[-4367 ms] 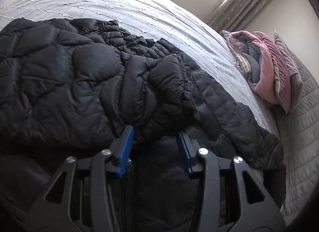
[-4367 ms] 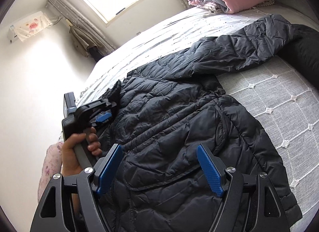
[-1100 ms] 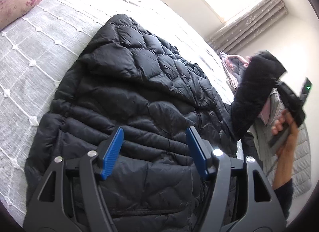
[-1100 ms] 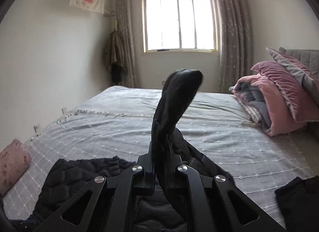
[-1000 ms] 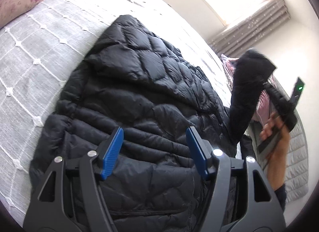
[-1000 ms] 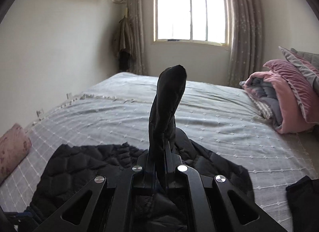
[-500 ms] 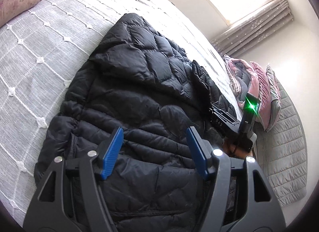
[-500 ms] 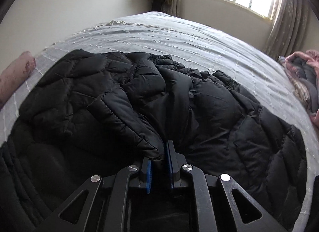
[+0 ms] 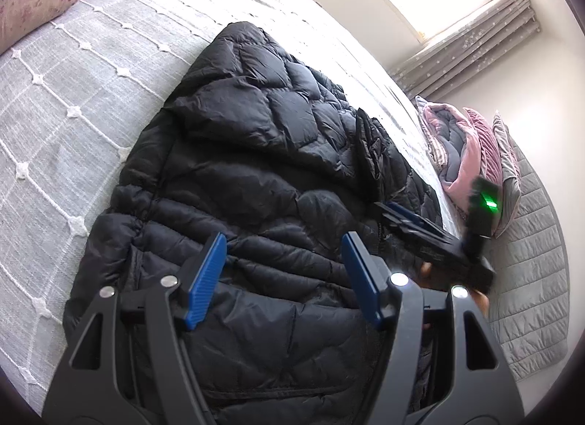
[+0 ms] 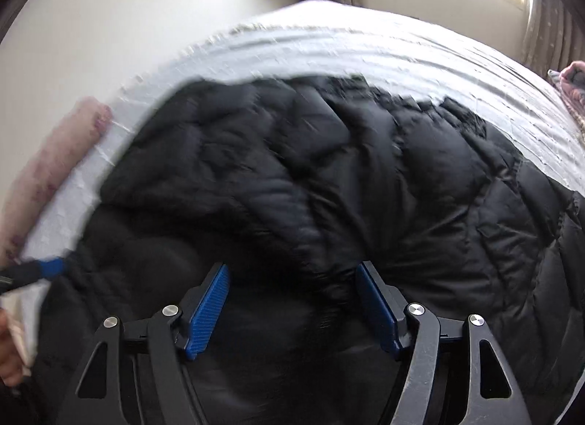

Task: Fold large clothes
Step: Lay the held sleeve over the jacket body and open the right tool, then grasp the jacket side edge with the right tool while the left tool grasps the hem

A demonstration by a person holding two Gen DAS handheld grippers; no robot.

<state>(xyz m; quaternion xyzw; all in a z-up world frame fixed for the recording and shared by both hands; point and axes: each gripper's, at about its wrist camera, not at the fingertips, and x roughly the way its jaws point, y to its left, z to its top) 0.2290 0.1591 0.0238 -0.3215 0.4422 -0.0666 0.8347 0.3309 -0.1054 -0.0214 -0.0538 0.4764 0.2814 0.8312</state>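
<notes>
Left wrist view first: the black puffer jacket [image 9: 256,183] lies spread across the grey quilted bedspread [image 9: 73,103], filling the middle of the frame, hood end toward eleven o'clock. The left gripper [image 9: 283,279] hovers over the hem area, jaws well apart, nothing between the blue pads but air above the fabric. Over at three o'clock the right gripper [image 9: 409,220] sits low on the jacket's far edge, beside a sleeve [image 9: 369,147] laid back across the body. Pink bedding [image 9: 464,154] is piled at two o'clock (well clear of the work).

Right wrist view, blurred: the right gripper [image 10: 292,297] has its jaws opening, and the sleeve's end [image 10: 289,220] lies just ahead of the pads, not pinched. To do this well, I'd say let the sleeve settle flat inside the jacket's outline before withdrawing, lifting straight off so the pads don't drag the slippery shell. The left gripper [image 10: 36,269] peeks in at nine o'clock.
</notes>
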